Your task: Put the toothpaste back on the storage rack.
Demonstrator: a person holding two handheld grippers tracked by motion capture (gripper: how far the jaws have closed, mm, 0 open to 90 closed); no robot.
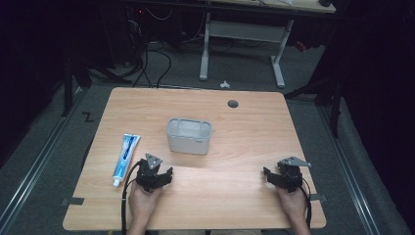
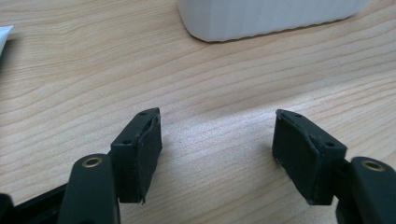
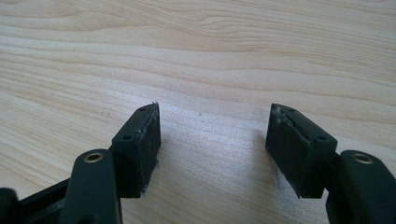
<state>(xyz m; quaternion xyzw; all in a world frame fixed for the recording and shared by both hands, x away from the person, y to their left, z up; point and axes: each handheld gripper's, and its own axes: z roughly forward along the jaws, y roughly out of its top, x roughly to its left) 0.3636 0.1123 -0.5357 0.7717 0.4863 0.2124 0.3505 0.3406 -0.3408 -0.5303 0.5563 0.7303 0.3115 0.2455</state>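
— Desk [image 1: 244, 147]?
— Pale wood, grommet hole [image 1: 233, 104] at 12 o'clock; grey container [image 1: 189, 136] centre, toothpaste tube [image 1: 126, 159] at 9. Grey carpet, white-legged frame [image 1: 243, 44] beyond.
— Claws?
— Left claw [image 1: 164, 175] and right claw [image 1: 270, 175] both spread wide, empty, at 6.

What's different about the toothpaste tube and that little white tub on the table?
The toothpaste tube is long and flat and lies on its side; the white tub is a squat, open-topped box standing upright. The tube is printed blue and white, while the tub is plain pale grey-white. The tube lies near the table's left edge, just beside the left gripper; the tub stands mid-table, farther from the person. Both rest untouched on the wooden table.
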